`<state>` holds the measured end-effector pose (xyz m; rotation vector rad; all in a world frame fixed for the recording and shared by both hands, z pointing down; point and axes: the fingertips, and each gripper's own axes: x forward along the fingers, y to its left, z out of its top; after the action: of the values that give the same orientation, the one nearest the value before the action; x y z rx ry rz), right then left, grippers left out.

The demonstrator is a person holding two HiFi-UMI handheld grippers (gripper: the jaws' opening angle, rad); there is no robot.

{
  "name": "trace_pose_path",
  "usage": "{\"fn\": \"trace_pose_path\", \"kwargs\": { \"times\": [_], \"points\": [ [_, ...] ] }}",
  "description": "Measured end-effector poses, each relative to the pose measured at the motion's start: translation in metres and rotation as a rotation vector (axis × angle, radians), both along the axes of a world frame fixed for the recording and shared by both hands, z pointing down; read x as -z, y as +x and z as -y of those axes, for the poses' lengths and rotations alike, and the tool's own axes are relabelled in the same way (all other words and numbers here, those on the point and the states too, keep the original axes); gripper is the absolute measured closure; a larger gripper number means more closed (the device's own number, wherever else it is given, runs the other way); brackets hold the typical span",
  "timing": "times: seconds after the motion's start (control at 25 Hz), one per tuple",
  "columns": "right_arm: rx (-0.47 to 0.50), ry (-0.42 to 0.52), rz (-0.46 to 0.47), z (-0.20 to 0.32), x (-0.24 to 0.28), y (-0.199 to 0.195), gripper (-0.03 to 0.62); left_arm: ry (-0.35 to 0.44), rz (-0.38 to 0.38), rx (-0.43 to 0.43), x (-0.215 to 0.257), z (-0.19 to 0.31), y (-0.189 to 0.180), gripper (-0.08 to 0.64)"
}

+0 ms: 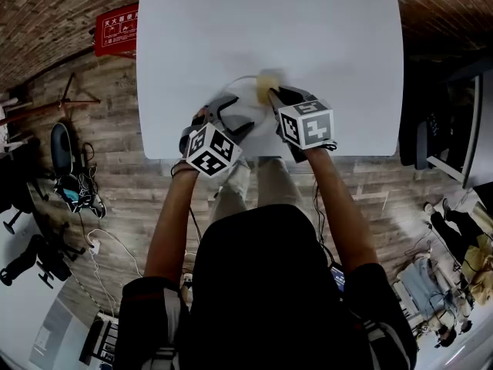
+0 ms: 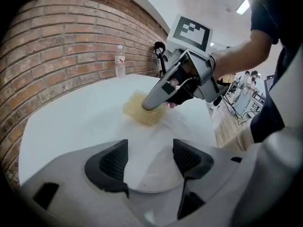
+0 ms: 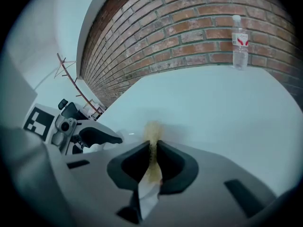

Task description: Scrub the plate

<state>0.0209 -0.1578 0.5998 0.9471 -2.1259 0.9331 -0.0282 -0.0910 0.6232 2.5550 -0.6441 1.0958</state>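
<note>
We have the plate (image 1: pixel 243 100) near the tabletop's (image 1: pixel 323 45) front edge. Our left hand-held gripper (image 2: pixel 150 164) straddles its near rim, jaws wide (to steady it, we judge), while the right hand-held gripper (image 3: pixel 152 157) pinches the sponge (image 2: pixel 142 110), pressing it on the far side to scrub

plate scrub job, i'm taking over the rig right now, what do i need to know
Left gripper: jaws apart, straddling the near rim of the plate, not clamped on it.
Right gripper: shut on the yellow sponge, which is pressed onto the plate's far side.
The plate lies flat on the white table, near the person's edge.
Done: sponge gripped and on the plate.
Left: how much has been scrubbed can't be told, so probably sweep the whole face while steadying the rim.
</note>
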Motion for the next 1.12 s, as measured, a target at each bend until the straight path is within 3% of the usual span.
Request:
{"fn": "trace_pose_path", "kwargs": {
  "times": [1.12],
  "points": [
    [-0.001,-0.003,0.001,-0.0073,0.0007,-0.0011,0.551,0.006,-0.004,0.011,0.001,0.0004,0.0011,0.272]
  ]
}}
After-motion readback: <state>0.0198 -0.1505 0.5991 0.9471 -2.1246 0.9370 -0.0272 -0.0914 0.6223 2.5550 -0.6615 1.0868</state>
